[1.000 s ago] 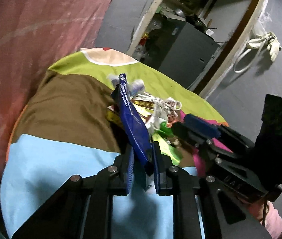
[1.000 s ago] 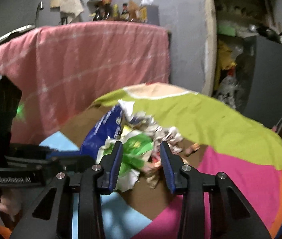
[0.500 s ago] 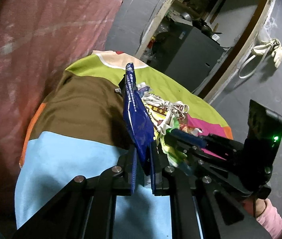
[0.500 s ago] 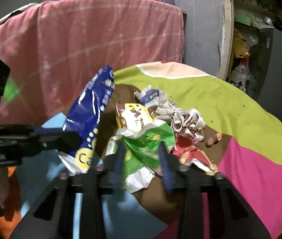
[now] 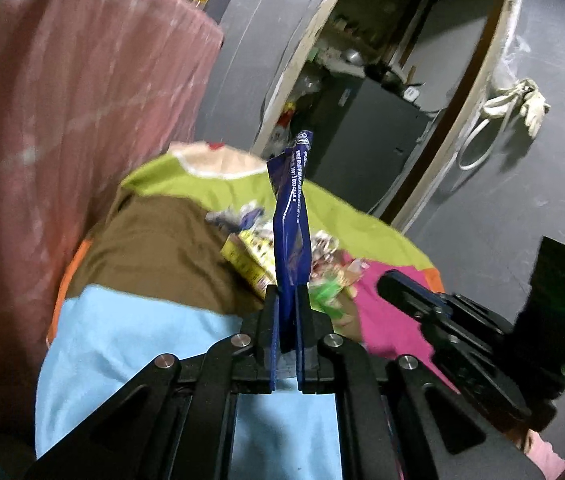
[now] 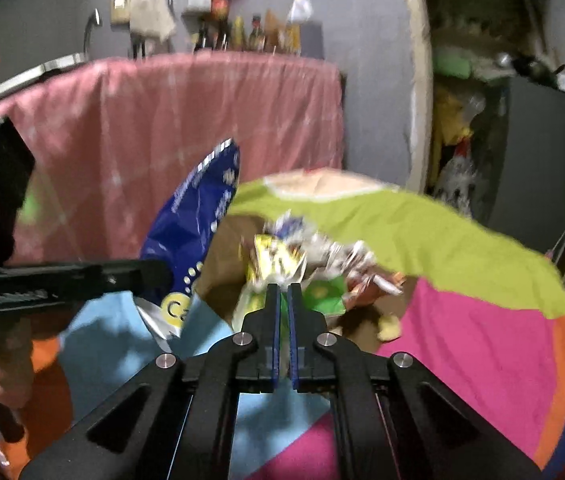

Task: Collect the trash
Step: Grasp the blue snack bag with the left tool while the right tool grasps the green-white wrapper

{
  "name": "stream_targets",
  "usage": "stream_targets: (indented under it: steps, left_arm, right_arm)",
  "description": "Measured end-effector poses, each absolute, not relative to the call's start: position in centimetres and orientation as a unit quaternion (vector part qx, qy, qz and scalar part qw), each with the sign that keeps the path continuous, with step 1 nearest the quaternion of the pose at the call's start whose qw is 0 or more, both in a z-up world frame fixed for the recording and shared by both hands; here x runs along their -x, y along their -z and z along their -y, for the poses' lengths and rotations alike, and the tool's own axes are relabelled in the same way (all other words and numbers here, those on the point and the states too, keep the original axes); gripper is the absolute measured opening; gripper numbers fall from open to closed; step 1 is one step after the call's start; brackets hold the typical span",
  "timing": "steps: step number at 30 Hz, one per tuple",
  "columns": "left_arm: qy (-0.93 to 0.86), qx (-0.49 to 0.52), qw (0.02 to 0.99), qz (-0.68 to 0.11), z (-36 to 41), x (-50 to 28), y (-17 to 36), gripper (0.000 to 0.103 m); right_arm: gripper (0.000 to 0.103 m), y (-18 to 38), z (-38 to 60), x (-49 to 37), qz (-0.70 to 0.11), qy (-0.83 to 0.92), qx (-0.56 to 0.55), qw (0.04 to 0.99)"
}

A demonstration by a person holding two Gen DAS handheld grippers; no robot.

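Gripping: left tool [image 5: 286, 300] clamping blue wrapper [image 5: 292, 216], long axis standing upright
Pinching: right tool [image 6: 283, 292] clenching green wrapper [image 6: 324, 294] edge
Remaining: trash pile [image 6: 306, 256] lying just ahead on table [image 6: 462, 320], nearer right tool

Ahead of my claws a patchwork cloth [image 6: 462, 320] in lime, brown, pink and pale blue is lying spread out. Beyond it a pink blanket [image 6: 210, 128] is hanging, with blurred bottles [image 6: 250, 34] standing above. To my right a dark cabinet [image 5: 366, 136] is sitting inside a doorway, and white gloves [image 5: 532, 104] are dangling on the grey wall.
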State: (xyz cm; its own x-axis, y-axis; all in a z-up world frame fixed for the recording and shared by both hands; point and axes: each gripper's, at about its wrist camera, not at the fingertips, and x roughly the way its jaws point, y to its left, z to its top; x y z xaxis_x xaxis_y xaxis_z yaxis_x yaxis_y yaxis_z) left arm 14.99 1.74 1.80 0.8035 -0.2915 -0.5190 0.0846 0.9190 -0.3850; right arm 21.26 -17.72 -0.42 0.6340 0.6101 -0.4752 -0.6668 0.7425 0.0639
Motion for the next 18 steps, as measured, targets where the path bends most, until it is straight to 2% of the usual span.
stream_targets:
  steps: [5,8,9,11,12,13,18]
  left_arm:
    - [0.089,0.18,0.938,-0.283,-1.4,-14.7,-2.8,0.004]
    - [0.068,0.175,0.938,-0.292,-1.9,-14.5,-2.7,0.004]
    - [0.062,0.174,0.937,-0.297,-2.1,-14.4,-2.5,0.004]
    - [0.052,0.174,0.934,-0.307,-2.6,-14.4,-2.0,0.004]
    - [0.048,0.174,0.933,-0.312,-2.9,-14.4,-1.7,0.004]
    - [0.045,0.175,0.932,-0.315,-3.2,-14.3,-1.4,0.004]
    - [0.031,0.177,0.929,-0.323,-4.6,-14.3,-0.7,0.004]
  right_arm:
    - [0.002,-0.7,18.5,-20.4,-0.226,-0.343,0.061,0.91]
    - [0.004,-0.1,18.2,-21.3,-0.26,-0.343,0.059,0.901]
    - [0.007,0.1,18.2,-21.3,-0.266,-0.343,0.061,0.899]
    - [0.026,0.6,17.7,-21.5,-0.276,-0.342,0.068,0.896]
    - [0.04,0.8,17.2,-21.7,-0.279,-0.347,0.07,0.893]
    - [0.044,0.9,17.1,-21.8,-0.281,-0.35,0.071,0.891]
    - [0.046,2.2,14.6,-23.2,-0.311,-0.357,0.108,0.874]
